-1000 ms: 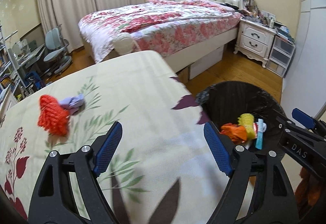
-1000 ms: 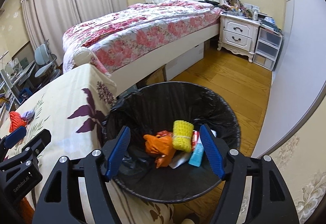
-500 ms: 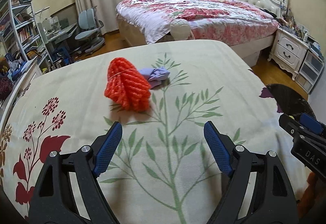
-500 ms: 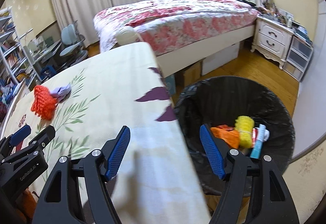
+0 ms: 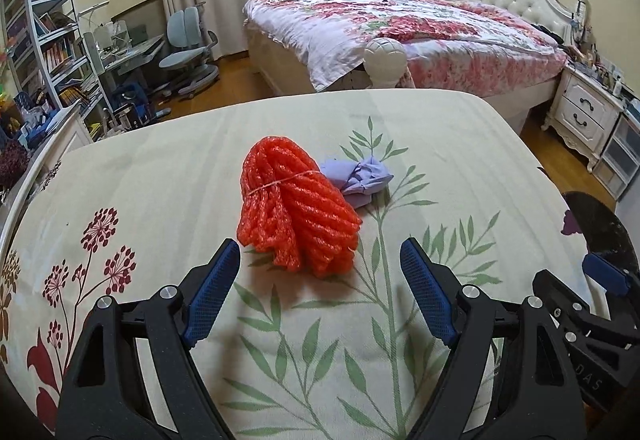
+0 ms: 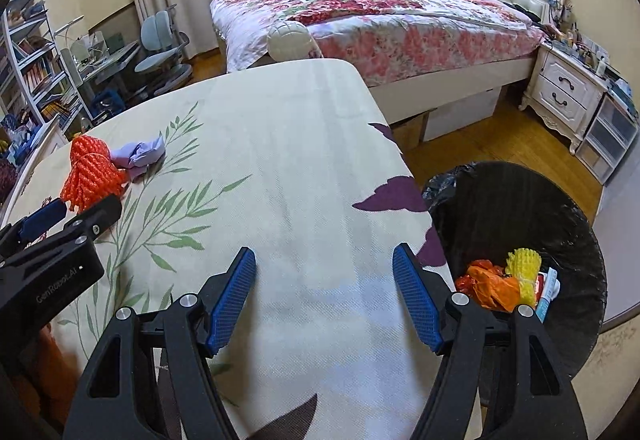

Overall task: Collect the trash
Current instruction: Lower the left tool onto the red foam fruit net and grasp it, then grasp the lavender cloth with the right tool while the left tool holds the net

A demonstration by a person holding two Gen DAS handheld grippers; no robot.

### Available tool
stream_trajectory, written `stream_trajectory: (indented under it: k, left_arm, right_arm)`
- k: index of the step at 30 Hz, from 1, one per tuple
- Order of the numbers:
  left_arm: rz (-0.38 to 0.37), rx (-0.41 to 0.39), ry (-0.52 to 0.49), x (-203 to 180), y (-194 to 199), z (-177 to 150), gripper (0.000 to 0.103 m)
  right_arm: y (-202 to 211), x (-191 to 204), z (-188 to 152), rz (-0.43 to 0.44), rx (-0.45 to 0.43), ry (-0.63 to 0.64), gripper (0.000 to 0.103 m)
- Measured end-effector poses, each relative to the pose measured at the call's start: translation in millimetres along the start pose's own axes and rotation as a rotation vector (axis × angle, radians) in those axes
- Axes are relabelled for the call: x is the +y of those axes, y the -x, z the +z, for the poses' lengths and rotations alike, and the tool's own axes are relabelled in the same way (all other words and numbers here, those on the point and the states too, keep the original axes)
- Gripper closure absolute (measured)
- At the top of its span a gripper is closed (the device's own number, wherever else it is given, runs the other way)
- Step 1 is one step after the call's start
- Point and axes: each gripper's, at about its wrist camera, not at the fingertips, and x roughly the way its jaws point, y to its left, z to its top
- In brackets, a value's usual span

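Bedroom light falls on our bench (image 5: 460,144), which is draped in a cream cloth printed with green leaves and dark red flowers. Behind it stands a bed (image 5: 400,28) with a floral quilt and a white tufted headboard; a white nightstand (image 5: 584,116) sits to its right, and shelves and grey desk chairs fill the left side of the room.

Our left gripper (image 5: 320,290) hovers low over the bench with its blue-padded jaws spread wide apart, holding nothing and touching nothing. Just ahead of those jaws, roughly centred between them, lies a red foam net (image 5: 296,212), bundled and tied with a thin string. A crumpled lilac wrapper (image 5: 362,178) rests against the net's far right side, touching it.

Our right gripper (image 6: 324,298) also has its jaws wide apart and empty, poised above the bench's right edge. In its view the red net and lilac wrapper sit well away at the far left of the bench.

Beside the bench on the right, on the wooden floor, stands a bin lined with a black bag (image 6: 568,224). Inside we see an orange crumpled piece (image 6: 490,282), a yellow foam net (image 6: 524,272) and a pale blue tube-like item (image 6: 548,298).

On the left gripper's body, seen from the right camera, we read "GenRobot.AI" in small pale letters. On the right gripper's body, seen from the left camera, we read "DAS".
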Motion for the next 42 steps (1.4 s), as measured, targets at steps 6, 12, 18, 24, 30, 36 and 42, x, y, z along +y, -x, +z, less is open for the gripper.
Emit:
stream_trajectory:
  k: [6, 12, 18, 24, 30, 36, 42]
  left_arm:
    - [-0.017, 0.006, 0.011, 9, -10, 8, 0.035]
    - [-0.100, 0.069, 0.048, 23, -21, 7, 0.073]
    - [-0.092, 0.048, 0.039, 32, -14, 3, 0.080]
    - [-0.065, 0.043, 0.067, 62, -6, -5, 0.081]
    - [-0.022, 0.045, 0.112, 100, 2, -15, 0.081]
    - [0.017, 0.040, 0.145, 129, 8, -19, 0.081]
    - [0.027, 0.041, 0.172, 149, 13, -26, 0.081]
  right_arm:
    - [-5, 7, 7, 0.000, 0.002, 0.012, 0.032]
    - [-8, 16, 12, -0.001, 0.002, 0.030, 0.032]
    - [-11, 30, 15, 0.004, 0.002, 0.056, 0.032]
    - [-13, 48, 18, 0.021, 0.002, 0.088, 0.032]
    - [-15, 73, 21, 0.049, 0.002, 0.124, 0.032]
    - [-23, 106, 28, 0.094, 0.005, 0.169, 0.032]
    - [-38, 124, 44, 0.115, 0.016, 0.172, 0.032]
